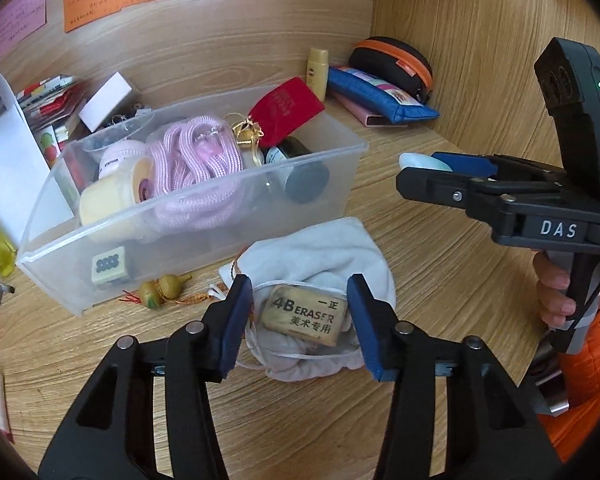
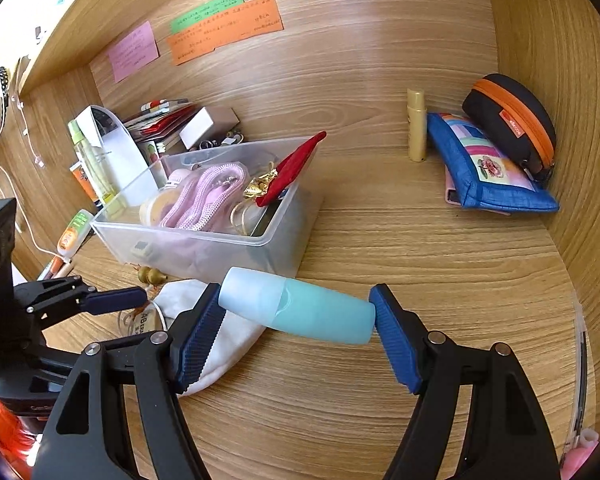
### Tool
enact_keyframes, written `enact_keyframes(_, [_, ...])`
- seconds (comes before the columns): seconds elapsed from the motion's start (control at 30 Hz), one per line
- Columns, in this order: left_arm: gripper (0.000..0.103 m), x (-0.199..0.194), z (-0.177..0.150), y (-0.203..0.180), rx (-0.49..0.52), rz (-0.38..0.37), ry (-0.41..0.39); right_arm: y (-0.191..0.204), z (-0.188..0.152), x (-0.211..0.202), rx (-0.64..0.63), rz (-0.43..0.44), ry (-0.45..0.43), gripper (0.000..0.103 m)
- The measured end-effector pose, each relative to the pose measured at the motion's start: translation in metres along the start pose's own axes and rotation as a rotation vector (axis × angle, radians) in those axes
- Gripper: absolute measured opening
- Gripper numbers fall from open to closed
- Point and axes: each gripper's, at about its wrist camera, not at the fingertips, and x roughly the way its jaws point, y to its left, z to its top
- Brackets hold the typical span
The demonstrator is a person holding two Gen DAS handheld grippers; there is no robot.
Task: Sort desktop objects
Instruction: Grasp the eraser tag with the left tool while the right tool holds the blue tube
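1. Nearest, the right gripper (image 2: 296, 336) holds a pale blue bottle (image 2: 300, 310) crosswise, one pad at the cap end and the other at the base. The bottle is lifted above the desk (image 2: 420, 280), to the right of the bin; this piece looks mid-sort, picked up but not yet put away.
2. The left gripper (image 1: 296, 320) is spread wide, its blue pads flanking an eraser (image 1: 304, 314) marked "4B ERASER" without clearly touching it. The eraser lies in the mouth of a white drawstring pouch (image 1: 320, 252) on the desk. Whether it goes into the pouch or comes out, I cannot tell.
3. Just left of the pouch, a small gourd charm (image 1: 158, 290) with a red tassel lies loose against the near wall of the bin, by my reading still to be sorted.
4. Behind these stands the clear plastic bin (image 1: 204, 216), already well filled: a pink cord (image 1: 198, 160), a roll of tape (image 1: 116, 196), a dark jar (image 1: 300, 172), a red velvet pouch (image 1: 286, 110) leaning over the far rim, a gold ornament (image 1: 250, 134). Much of the gathering seems done.
5. Far right, in the corner, a yellow tube (image 2: 416, 128) stands upright beside a blue patchwork pouch (image 2: 488, 168) and a black case with an orange zip (image 2: 512, 124); these are grouped, possibly settled.
6. Far left, papers, a white box and bottles remain in a jumble behind the bin, so that side likely needs work.
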Motion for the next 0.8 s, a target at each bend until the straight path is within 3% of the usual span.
enact_keyframes(0.57, [0.044,-0.008,-0.012,-0.009,0.052,0.016,-0.002,0.0,0.0,0.003,0.005,0.031,0.012,0.071])
enact_keyframes(0.8, [0.044,-0.025,-0.007,-0.004,0.03,0.041,-0.058,0.008,0.005,-0.001,-0.005,0.042,-0.007,0.071])
